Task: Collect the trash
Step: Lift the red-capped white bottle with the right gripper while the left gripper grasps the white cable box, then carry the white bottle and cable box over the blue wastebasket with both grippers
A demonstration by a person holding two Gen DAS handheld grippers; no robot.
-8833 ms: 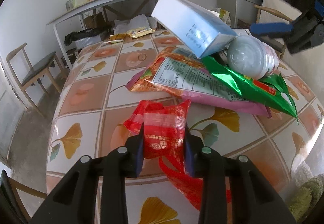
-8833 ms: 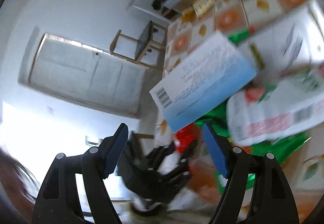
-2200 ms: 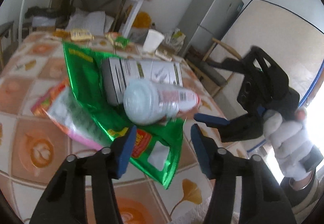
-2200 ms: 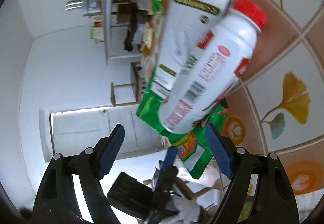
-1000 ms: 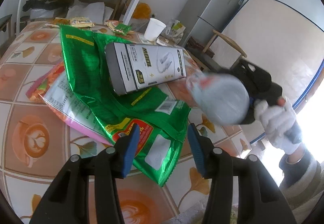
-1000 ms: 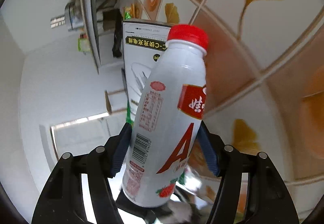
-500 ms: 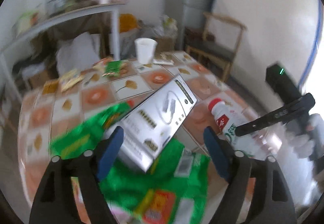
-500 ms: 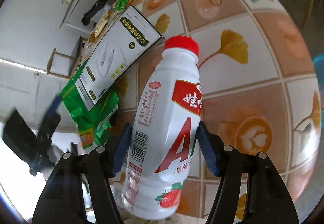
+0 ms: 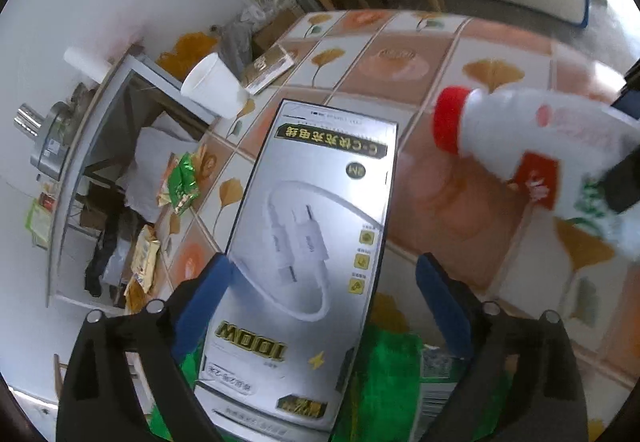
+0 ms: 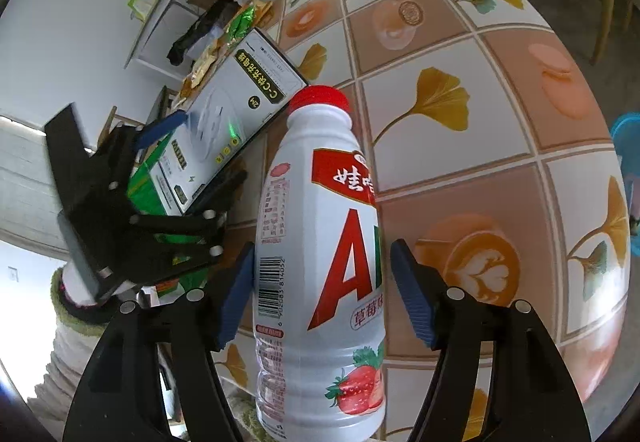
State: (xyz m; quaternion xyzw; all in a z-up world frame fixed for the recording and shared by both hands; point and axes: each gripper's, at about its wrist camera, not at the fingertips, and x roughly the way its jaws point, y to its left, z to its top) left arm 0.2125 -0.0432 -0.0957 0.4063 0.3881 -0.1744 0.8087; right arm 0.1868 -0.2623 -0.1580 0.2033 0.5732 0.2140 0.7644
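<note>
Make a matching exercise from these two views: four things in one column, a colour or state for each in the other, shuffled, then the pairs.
Things:
1. white bottle
2. silver cable box
3. paper cup
4. green wrapper

States:
A. lies under the box
B. stands empty-looking at the far table edge
C. red cap, between the right hand-held gripper's pads
D. between the left hand-held gripper's opening jaws, untouched on one side

Pairs: 1-C, 2-D, 3-B, 4-A

Open tiled tabletop (image 10: 500, 114) ahead; silver box (image 9: 316, 242), paper cup (image 9: 214, 86) crowding the left
</note>
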